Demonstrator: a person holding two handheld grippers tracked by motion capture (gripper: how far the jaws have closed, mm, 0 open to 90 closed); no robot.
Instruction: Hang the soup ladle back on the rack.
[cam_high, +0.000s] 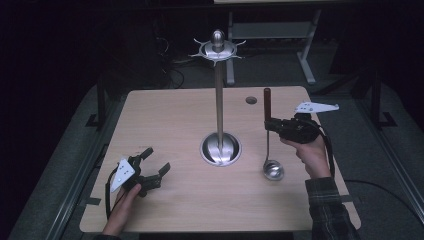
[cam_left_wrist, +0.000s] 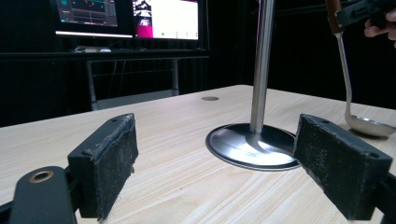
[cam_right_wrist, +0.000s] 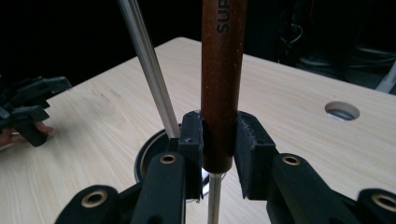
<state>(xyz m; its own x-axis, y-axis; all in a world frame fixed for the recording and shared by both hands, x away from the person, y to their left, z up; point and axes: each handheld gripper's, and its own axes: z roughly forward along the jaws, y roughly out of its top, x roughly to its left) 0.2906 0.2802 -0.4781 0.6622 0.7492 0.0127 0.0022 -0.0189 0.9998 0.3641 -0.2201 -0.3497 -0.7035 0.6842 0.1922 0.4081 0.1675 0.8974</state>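
A steel ladle (cam_high: 273, 170) with a brown wooden handle (cam_high: 267, 102) hangs upright, its bowl just above the tabletop at the right. My right gripper (cam_high: 270, 124) is shut on the lower end of that handle (cam_right_wrist: 223, 74); both pads (cam_right_wrist: 247, 144) press against it in the right gripper view. A tall steel utensil stand (cam_high: 219, 90) with a round base (cam_high: 220, 149) and a hooked top ring (cam_high: 217, 50) rises at the table's middle. My left gripper (cam_high: 156, 161) rests open near the front left, with nothing between its pads (cam_left_wrist: 112, 158). It faces the stand's base (cam_left_wrist: 252, 145) and the ladle's bowl (cam_left_wrist: 369, 125).
The light wooden table (cam_high: 170, 115) has a small round cable hole (cam_high: 251, 100) at the back right. Monitors (cam_left_wrist: 126, 16) on a dark desk stand beyond the table in the left gripper view. A metal frame (cam_high: 270, 30) stands behind the table.
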